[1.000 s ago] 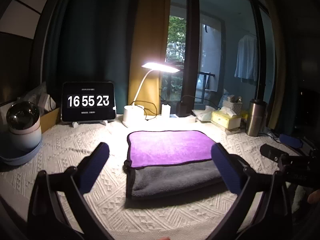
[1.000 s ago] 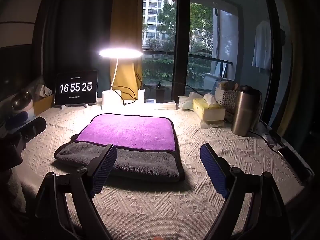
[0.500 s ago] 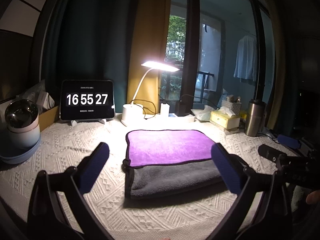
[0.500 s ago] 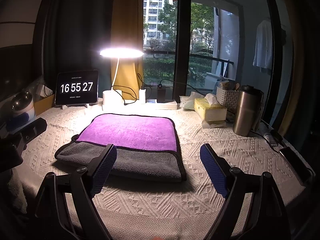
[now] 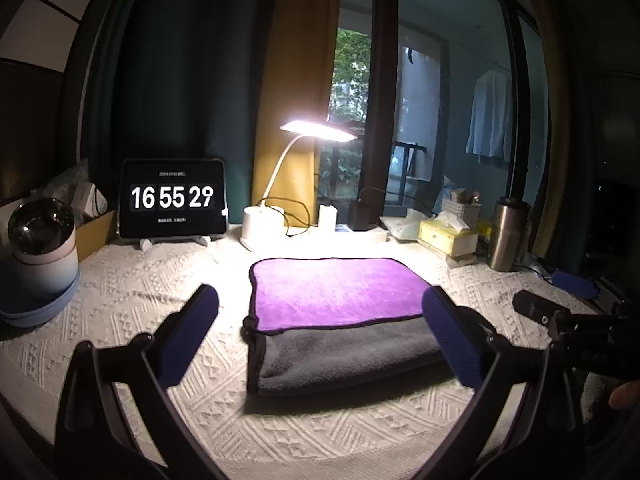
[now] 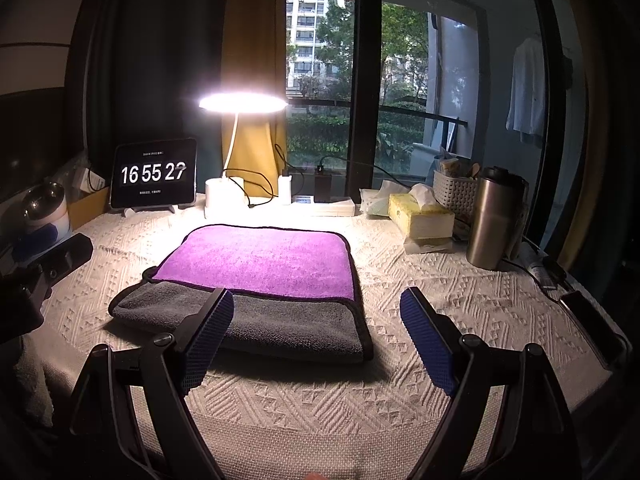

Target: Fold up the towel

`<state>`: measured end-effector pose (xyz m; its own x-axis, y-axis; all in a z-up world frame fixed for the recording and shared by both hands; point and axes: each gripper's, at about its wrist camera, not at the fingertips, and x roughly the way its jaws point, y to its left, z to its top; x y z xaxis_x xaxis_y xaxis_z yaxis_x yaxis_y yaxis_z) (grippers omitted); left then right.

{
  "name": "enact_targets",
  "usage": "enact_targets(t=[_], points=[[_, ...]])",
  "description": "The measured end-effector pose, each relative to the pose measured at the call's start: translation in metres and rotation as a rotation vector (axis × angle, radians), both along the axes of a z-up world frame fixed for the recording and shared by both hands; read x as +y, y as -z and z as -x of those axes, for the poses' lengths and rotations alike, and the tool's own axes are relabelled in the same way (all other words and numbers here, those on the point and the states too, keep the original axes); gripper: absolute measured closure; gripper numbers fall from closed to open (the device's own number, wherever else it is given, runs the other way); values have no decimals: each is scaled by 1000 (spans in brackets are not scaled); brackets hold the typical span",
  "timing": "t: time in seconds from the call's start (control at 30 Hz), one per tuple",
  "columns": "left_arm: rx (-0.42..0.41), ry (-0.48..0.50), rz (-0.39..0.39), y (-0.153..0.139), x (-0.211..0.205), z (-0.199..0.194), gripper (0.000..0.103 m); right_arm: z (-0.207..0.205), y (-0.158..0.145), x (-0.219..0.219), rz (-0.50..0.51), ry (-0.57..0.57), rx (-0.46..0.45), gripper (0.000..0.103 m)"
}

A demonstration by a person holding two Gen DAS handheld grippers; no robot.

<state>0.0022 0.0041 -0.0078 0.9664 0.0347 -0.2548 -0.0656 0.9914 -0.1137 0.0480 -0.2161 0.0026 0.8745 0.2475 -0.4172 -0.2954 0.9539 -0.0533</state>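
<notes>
White cloth (image 6: 400,264) bare on all sides of towel. Towel (image 6: 260,264) folded flat at centre, purple over grey, edges free. Left gripper (image 5: 320,332) and right gripper (image 6: 316,324) above near edge, jaws spread, empty.

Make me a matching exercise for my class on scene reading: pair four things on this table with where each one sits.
Things:
1. towel
2. desk lamp
3. clock tablet
4. steel tumbler

Places:
A. far left, at the back
B. right side, beside the tissue box
C. middle of the table, folded, purple over grey
D. straight behind the towel, lit

Pairs: 1-C, 2-D, 3-A, 4-B
</notes>
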Motion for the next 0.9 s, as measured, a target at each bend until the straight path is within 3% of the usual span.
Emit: enact_targets(t=[0.9], points=[[5,5,3,-2,4,-1,1,0,1,-2,-10,2,7,15]])
